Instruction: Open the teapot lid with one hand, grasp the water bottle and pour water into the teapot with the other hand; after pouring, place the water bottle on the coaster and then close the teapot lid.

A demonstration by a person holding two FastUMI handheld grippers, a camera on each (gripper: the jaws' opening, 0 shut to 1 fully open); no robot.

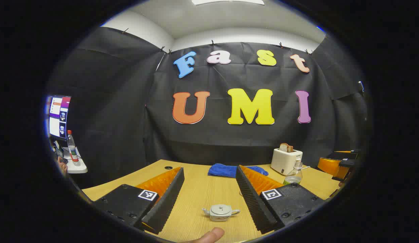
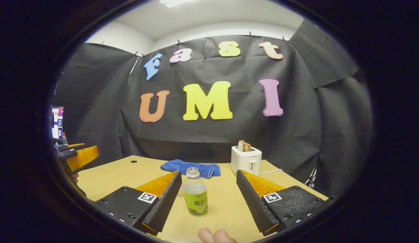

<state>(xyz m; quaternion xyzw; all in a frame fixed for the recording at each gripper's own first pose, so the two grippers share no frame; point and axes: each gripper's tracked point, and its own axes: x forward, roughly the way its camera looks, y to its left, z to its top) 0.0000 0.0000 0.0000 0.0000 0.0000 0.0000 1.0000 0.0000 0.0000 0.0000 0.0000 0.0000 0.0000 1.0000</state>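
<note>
In the left gripper view, the left gripper [image 1: 209,199] hangs above the wooden table [image 1: 196,195] with its fingers spread wide apart and nothing between them but air; the small white teapot [image 1: 220,212] sits on the table below the gap, lid on, spout pointing left. A fingertip [image 1: 211,235] shows at the near edge. Farther right stands the water bottle [image 1: 294,173], near the white toaster [image 1: 286,160], with a blue cloth [image 1: 229,169] lying at the far side. In the right gripper view, the right gripper [image 2: 207,199] is likewise spread open, and the water bottle [image 2: 195,196] stands upright between its fingers, touching neither. The left gripper [image 2: 76,155] shows at the far left there.
</note>
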